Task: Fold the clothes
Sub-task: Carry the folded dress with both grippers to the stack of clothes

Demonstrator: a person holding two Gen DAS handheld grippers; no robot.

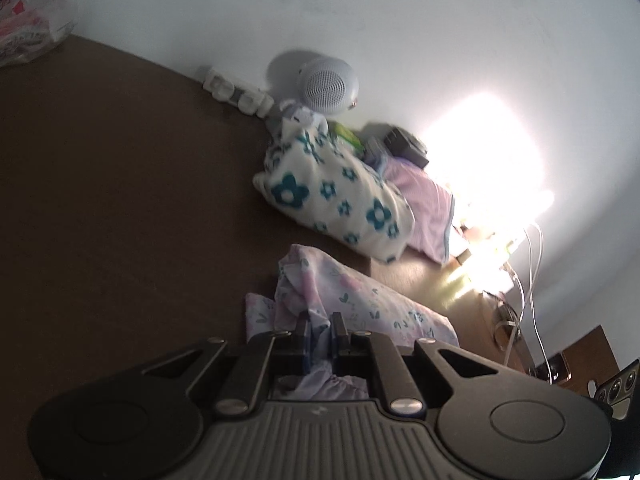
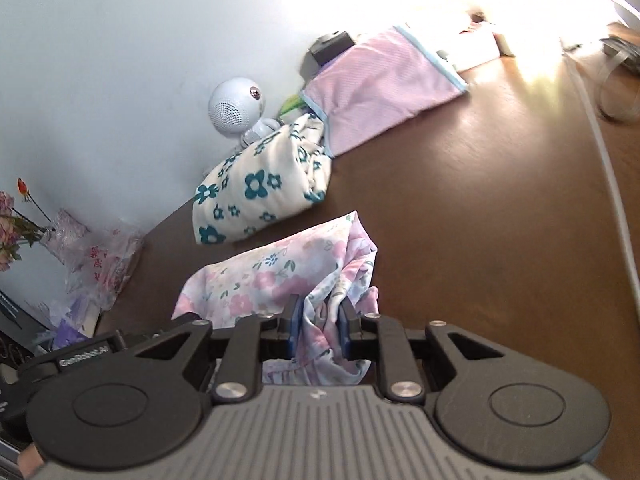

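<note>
Both claws, left and right, grip bunched floral cloth low over the brown table. Right view alone shows a flower vase; left alone, a power strip.

Blown-out sun glare on wall — soft, fisheye-bent edges

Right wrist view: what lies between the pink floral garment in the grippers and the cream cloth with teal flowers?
Only bare brown tabletop. A narrow strip separates the pink floral garment from the cream cloth; the left wrist view shows the same gap.
</note>
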